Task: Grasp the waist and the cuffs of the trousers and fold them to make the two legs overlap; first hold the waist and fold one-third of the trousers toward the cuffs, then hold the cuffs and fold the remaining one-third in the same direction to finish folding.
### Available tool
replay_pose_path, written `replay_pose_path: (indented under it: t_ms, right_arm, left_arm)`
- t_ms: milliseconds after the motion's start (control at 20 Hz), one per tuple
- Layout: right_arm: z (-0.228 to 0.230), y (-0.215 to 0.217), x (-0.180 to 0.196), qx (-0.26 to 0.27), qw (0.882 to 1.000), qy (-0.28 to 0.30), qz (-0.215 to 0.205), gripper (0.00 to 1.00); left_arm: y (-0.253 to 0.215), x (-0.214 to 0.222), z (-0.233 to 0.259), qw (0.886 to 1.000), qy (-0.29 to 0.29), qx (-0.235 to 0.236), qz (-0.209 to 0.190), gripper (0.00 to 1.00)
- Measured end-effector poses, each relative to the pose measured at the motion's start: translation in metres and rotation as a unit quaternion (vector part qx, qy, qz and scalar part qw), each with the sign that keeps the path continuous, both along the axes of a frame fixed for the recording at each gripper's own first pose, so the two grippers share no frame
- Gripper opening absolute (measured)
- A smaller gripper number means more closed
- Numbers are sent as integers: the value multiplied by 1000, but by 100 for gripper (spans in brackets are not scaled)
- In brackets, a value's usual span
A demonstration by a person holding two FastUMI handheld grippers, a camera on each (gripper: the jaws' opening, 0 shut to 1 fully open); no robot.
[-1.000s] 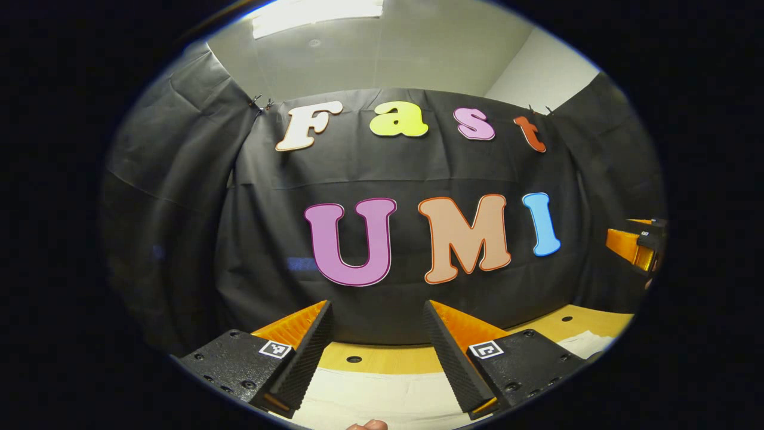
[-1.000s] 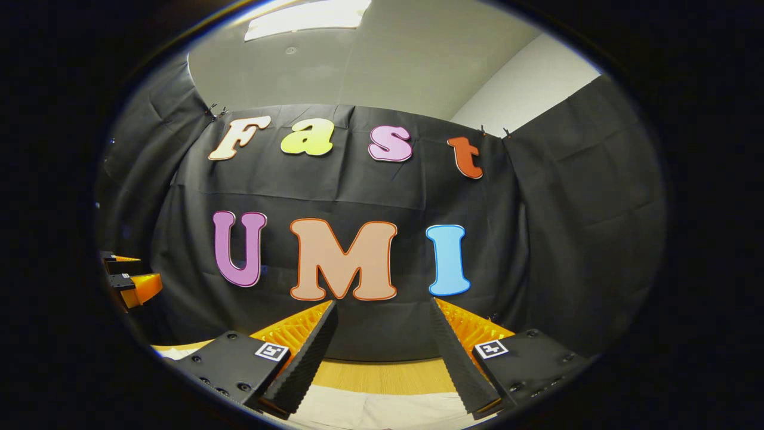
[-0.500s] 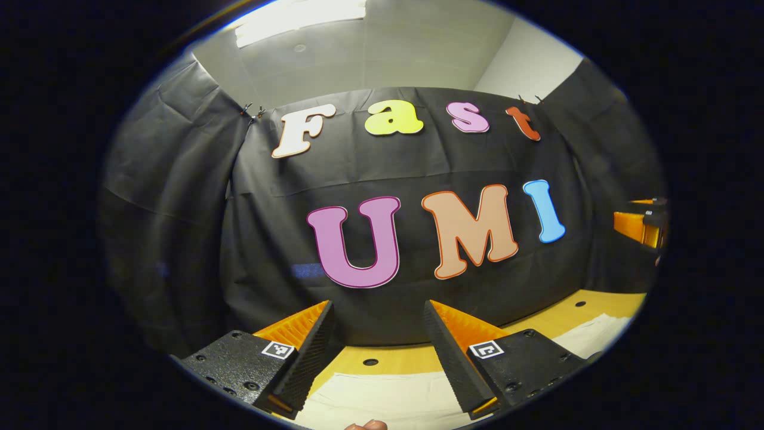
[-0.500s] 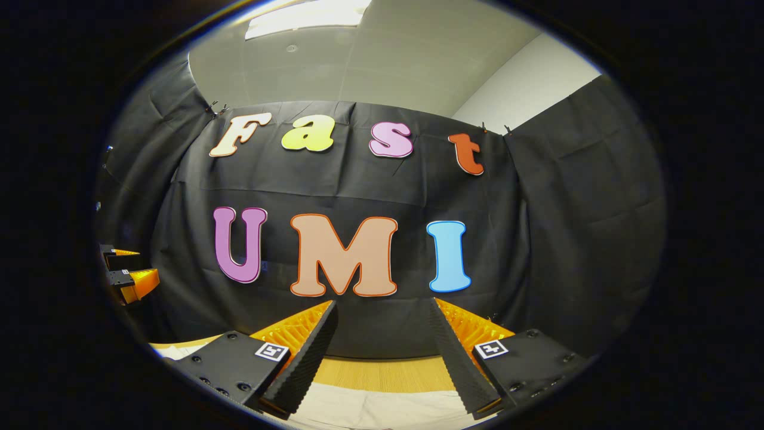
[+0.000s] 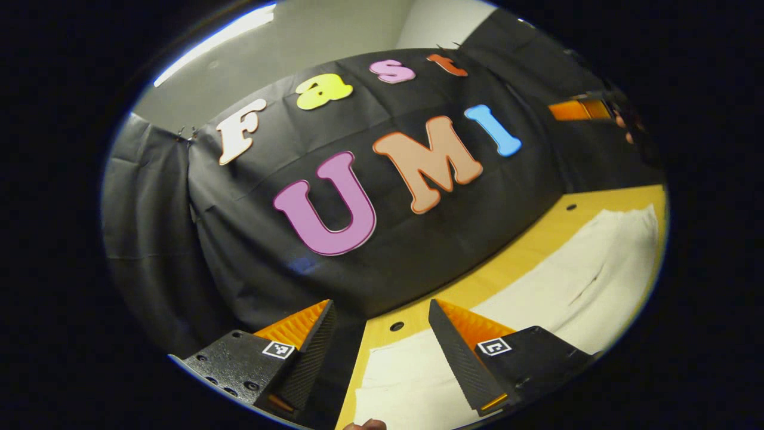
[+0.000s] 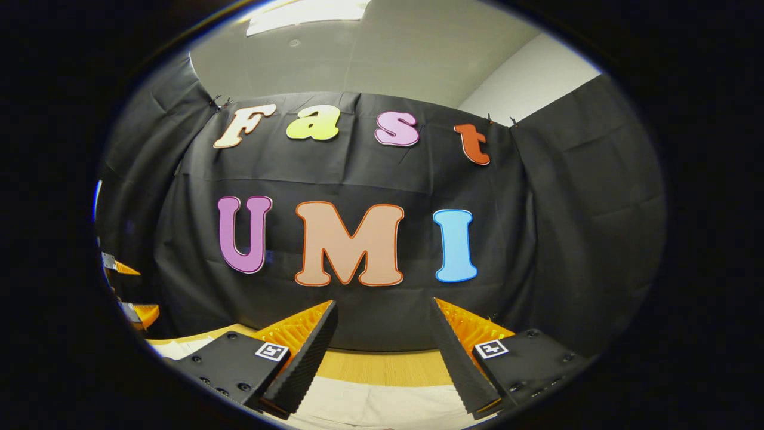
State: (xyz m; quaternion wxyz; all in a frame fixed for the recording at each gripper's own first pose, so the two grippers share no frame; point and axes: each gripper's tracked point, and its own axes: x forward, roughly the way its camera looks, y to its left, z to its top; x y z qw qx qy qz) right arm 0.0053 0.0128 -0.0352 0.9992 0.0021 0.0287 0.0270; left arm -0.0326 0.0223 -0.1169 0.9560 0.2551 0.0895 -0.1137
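Both our left gripper [image 5: 380,310] and right gripper [image 6: 383,310] gape wide, holding nothing, above the trousers [image 5: 555,286] flat on the table [image 5: 525,248]. Coming down tilted, we'd probably pinch one layer.

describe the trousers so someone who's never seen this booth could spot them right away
Start at the wooden table that runs along the foot of the black cloth wall. The trousers lie flat on it, a long cream-white stretch of fabric under and ahead of the open left gripper. They are the one pale, soft thing on the bare yellow-brown wood.
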Motion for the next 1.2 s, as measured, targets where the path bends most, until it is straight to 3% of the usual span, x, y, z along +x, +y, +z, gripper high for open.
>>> replay_pose_path:
  t_ms: [250, 400, 800, 1200]
  right_arm:
    - [-9, 0, -2, -4, 1000, 3, 3, 97]
    - [-20, -3, -5, -7, 1000, 11, 2, 97]
    - [-49, -21, -15, -16, 999, 37, -9, 96]
    - [-74, -36, -15, -30, 998, 59, -13, 97]
  left_arm:
    - [19, -34, -85, 993, 83, 83, -25, 95]
    - [36, -60, -130, 979, 131, 151, -51, 96]
    - [67, -127, -194, 920, 223, 282, -152, 96]
    - [80, -176, -232, 854, 300, 355, -233, 96]
